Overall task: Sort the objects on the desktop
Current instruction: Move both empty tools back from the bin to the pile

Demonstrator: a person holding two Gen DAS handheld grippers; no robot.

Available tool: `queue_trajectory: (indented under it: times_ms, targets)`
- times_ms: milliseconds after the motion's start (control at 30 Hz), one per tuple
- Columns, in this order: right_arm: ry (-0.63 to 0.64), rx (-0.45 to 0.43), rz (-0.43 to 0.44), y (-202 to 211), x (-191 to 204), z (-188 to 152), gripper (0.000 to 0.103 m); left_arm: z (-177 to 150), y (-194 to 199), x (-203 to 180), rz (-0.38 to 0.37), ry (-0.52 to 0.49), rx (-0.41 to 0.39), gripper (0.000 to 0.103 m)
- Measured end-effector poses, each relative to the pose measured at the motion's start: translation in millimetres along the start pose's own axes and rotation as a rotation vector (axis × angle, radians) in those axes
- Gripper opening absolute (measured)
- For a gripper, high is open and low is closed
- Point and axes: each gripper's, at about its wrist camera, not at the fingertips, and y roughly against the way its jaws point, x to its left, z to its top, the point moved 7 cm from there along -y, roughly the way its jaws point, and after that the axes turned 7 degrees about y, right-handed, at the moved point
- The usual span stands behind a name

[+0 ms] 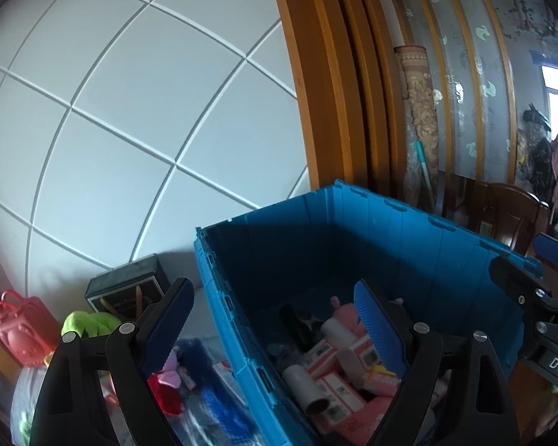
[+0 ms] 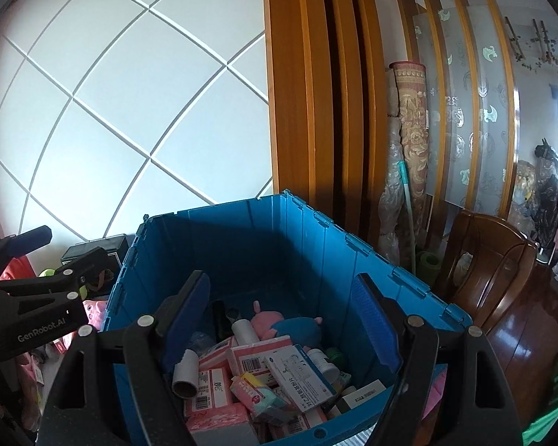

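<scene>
Left gripper (image 1: 275, 319): its jaws were seen spread wide, with nothing pinched between the blue pads; the blue crate's left wall stood in the gap between the fingers.
Right gripper (image 2: 282, 312): its jaws were held apart over the crate and were opening a little; no object was pressed by the pads.
Left gripper in the right wrist view (image 2: 55, 260): it was seen at the left edge, beside the crate's left wall, with its fingers parted.
Blue crate (image 2: 316, 238): it was found open-topped, directly below and ahead of both grippers, in front of the white panelled wall (image 1: 130, 111).
Crate contents: pink-and-white boxes (image 2: 214, 377) were piled at the near end; a cardboard tube (image 2: 186, 373) lay tilted at the left of the pile; a white box with blue print (image 2: 301, 371) rested on top; a pink plush toy (image 2: 271, 325) lay further back, with a dark object just beside it.
Objects outside the crate: at its left, a red toy (image 1: 165, 390), a blue fuzzy item (image 1: 195, 353), a green plush (image 1: 89, 323) and a red plastic case (image 1: 22, 334) were seen lying close together; a black box (image 1: 130, 286) stood behind them against the wall.
Surroundings: a wooden door frame (image 2: 308, 93) rose behind the crate, a rolled mat (image 2: 413, 130) leaned by it, and a wooden chair (image 2: 491, 267) stood at the right.
</scene>
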Motion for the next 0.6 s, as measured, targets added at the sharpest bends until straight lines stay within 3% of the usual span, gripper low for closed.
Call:
queue_trajectory:
  times_ms: [300,600]
  targets:
    - [0.045,-0.035,0.005,27,37,-10,0.079,-26,31,33,0.005,0.087,-0.008,0.089]
    - [0.108,-0.083,0.047,75,114,-3,0.079,-46,67,99,0.04,0.104,-0.018,0.089]
